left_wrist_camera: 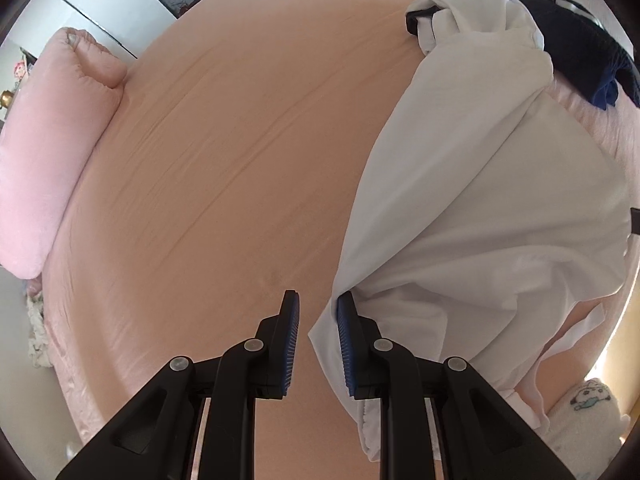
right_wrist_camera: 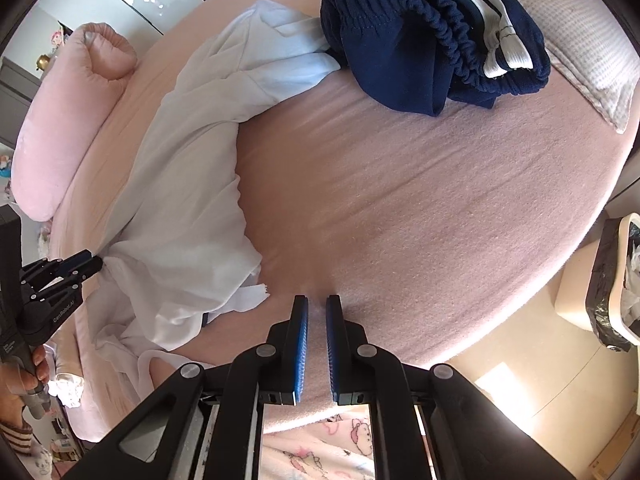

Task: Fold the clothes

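A white garment (left_wrist_camera: 480, 200) lies crumpled across a pink bed sheet (left_wrist_camera: 240, 140). My left gripper (left_wrist_camera: 316, 300) is shut on its near edge: the cloth bunches at the right finger and its creases fan out from there. The right wrist view shows that same gripper (right_wrist_camera: 94, 266) pinching the white garment (right_wrist_camera: 188, 200) at the left, a hand on its handle. My right gripper (right_wrist_camera: 317, 300) hovers over bare sheet (right_wrist_camera: 420, 200), shut, with no garment between its pads. A loose corner of the garment lies just left of it. Navy shorts (right_wrist_camera: 420, 40) with white stripes lie bunched at the far side.
A pink rolled pillow (right_wrist_camera: 68, 120) lies along the bed's left edge. A white waffle pillow (right_wrist_camera: 592, 64) sits at the far right. A bin with a black liner (right_wrist_camera: 612, 280) stands on the floor to the right. A cartoon-print blanket (right_wrist_camera: 320, 448) lies below the near edge.
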Available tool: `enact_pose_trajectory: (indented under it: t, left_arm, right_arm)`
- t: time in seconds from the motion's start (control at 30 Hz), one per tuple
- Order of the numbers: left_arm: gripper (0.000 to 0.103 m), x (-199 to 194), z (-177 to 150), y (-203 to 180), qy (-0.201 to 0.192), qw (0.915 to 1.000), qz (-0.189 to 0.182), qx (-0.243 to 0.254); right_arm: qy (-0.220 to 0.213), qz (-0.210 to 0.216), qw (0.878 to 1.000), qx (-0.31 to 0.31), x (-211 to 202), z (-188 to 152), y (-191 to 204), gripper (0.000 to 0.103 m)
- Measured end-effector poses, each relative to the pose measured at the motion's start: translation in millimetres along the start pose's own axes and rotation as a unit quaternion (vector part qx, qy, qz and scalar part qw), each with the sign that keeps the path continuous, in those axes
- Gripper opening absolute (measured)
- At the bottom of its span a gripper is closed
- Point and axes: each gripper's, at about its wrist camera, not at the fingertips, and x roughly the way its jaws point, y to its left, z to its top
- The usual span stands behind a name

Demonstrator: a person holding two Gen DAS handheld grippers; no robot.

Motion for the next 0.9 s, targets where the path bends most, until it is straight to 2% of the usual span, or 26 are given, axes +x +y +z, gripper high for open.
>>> enact_pose_trajectory:
  t: [0.07,0.13,0.2,0.23,0.27,0.3,0.33,0.37,0.4,0.43,0.6,0.7,0.77,0.83,0.9]
  left_arm:
    - [0.017,-7.7,0.1,1.9,-0.005,0.9989,-0.039,-0.024]
    - [0.017,-15.2,0.1,5.6,-0.001,0.994,-0.091,-0.06]
    - [0.019,-23.6,-1.3,11.8,-0.001,0.9814,-0.158,-0.11]
    - [0.021,-27.2,-2.7,15.1,0.0,0.9719,-0.193,-0.135]
    - [0.03,-29.6,-2.4,21.4,0.001,0.9615,-0.224,-0.16]
    - [0.048,-30.1,0.1,32.3,0.0,0.9531,-0.242,-0.182]
    - [0.058,-32.7,0.1,37.5,-0.008,0.9471,-0.251,-0.2]
    - [0.067,-35.4,2.9,44.9,-0.018,0.9415,-0.258,-0.216]
    - [0.067,-40.1,8.8,54.2,-0.032,0.9383,-0.261,-0.225]
    - [0.067,-48.4,6.6,56.1,-0.042,0.936,-0.26,-0.233]
    - [0.067,-85.5,-25.3,74.8,-0.091,0.923,-0.256,-0.272]
    - [0.067,-113.8,-51.0,79.5,-0.118,0.9136,-0.258,-0.291]
    - [0.067,-133.6,-66.9,76.3,-0.134,0.9084,-0.261,-0.298]
    - [0.067,-151.2,-79.6,67.8,-0.142,0.908,-0.259,-0.297]
    - [0.067,-164.9,-85.3,58.2,-0.151,0.911,-0.252,-0.289]
  right_arm:
    - [0.0,0.013,1.0,-0.002,-2.5,1.4,0.7,0.006]
    - [0.0,0.022,1.0,-0.003,-5.5,2.7,1.6,0.008]
    - [0.001,0.028,1.0,-0.007,-8.7,3.9,3.2,0.008]
    - [0.004,0.027,1.0,-0.01,-10.1,4.5,3.7,0.009]
    - [0.007,0.027,1.0,-0.013,-11.5,4.8,4.1,0.011]
    - [0.009,0.029,0.999,-0.017,-13.6,5.0,4.6,0.018]
    - [0.009,0.031,0.999,-0.017,-16.5,4.9,4.8,0.024]
    - [0.008,0.033,0.999,-0.017,-19.7,4.8,5.2,0.038]
    - [0.003,0.037,0.999,-0.016,-26.2,3.2,6.3,0.048]
    - [-0.002,0.041,0.999,-0.015,-32.8,1.7,7.5,0.051]
    - [-0.035,0.064,0.997,-0.025,-70.6,-4.8,16.5,0.053]
    - [-0.062,0.079,0.994,-0.049,-84.5,-9.3,52.6,0.054]
    - [-0.079,0.087,0.991,-0.06,-105.7,-17.5,55.3,0.056]
    - [-0.093,0.1,0.988,-0.067,-127.5,-26.9,53.9,0.059]
    - [-0.1,0.109,0.987,-0.069,-140.9,-31.4,55.6,0.061]
